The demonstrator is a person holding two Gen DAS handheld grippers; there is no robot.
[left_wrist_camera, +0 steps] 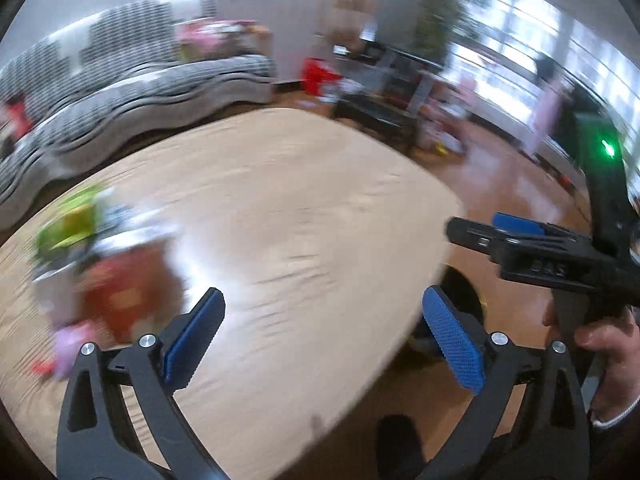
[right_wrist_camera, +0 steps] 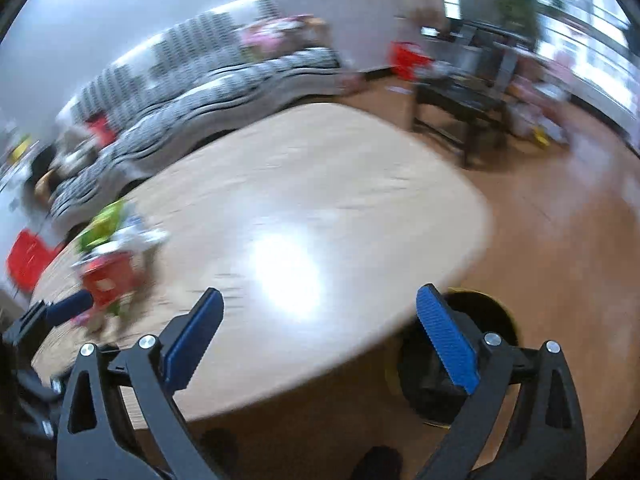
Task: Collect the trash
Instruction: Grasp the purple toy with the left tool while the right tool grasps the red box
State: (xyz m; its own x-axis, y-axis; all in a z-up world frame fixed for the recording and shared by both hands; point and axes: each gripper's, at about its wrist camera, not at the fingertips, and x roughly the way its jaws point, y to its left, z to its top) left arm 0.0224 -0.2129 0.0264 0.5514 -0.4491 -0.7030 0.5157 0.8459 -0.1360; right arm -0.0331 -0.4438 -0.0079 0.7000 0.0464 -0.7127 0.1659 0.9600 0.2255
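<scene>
A blurred pile of trash [left_wrist_camera: 104, 272], green, red and pink wrappers, lies on the left part of the pale wooden table [left_wrist_camera: 300, 200]. My left gripper [left_wrist_camera: 324, 296] hangs open over the table's near edge, to the right of the pile, with nothing between its blue pads. At the right of that view a hand holds my right gripper [left_wrist_camera: 492, 228]. The right wrist view shows the same pile of trash [right_wrist_camera: 108, 260] far left on the table [right_wrist_camera: 320, 184]. There my right gripper [right_wrist_camera: 320, 292] is open and empty. A dark bin with a yellow rim [right_wrist_camera: 480, 320] stands on the floor below the table edge.
A black-and-white patterned sofa [left_wrist_camera: 140, 92] runs behind the table. A black low table [right_wrist_camera: 460, 104], a red box [right_wrist_camera: 406, 58], a tall plant [left_wrist_camera: 436, 20] and bright windows stand at the back right. Brown wooden floor [right_wrist_camera: 560, 240] lies to the right.
</scene>
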